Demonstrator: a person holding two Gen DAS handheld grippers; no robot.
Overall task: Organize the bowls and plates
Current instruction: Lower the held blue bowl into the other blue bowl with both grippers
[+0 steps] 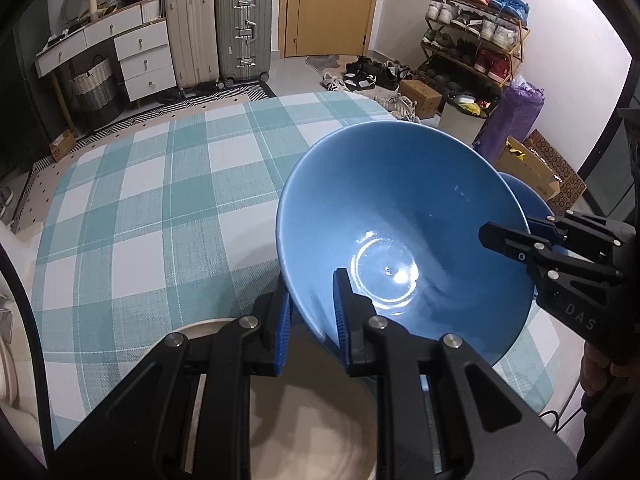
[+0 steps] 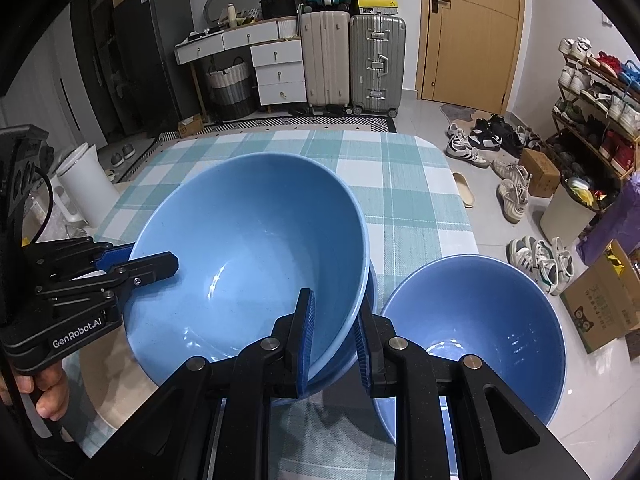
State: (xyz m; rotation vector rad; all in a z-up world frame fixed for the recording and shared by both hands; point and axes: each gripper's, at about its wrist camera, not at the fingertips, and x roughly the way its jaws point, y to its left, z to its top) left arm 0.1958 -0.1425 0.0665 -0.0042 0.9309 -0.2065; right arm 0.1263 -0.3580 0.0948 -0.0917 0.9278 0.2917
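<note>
Glossy blue, your deep round bowl (image 2: 248, 248) hangs tilted over the checked woven table (image 2: 400, 184), your left gripper (image 1: 310, 312) and right gripper (image 2: 334, 332) each clenched on its rim. At its 4 o'clock sits a smaller blue bowl (image 2: 480, 320).

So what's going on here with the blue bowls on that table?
A person holds a gripper in each hand, and both are clamped on the rim of one large blue bowl: the left gripper on one side, the right gripper on the opposite side. The large bowl is tilted above another blue bowl underneath it. A smaller blue bowl sits apart on the checked tablecloth. A beige plate lies under the left gripper.
</note>
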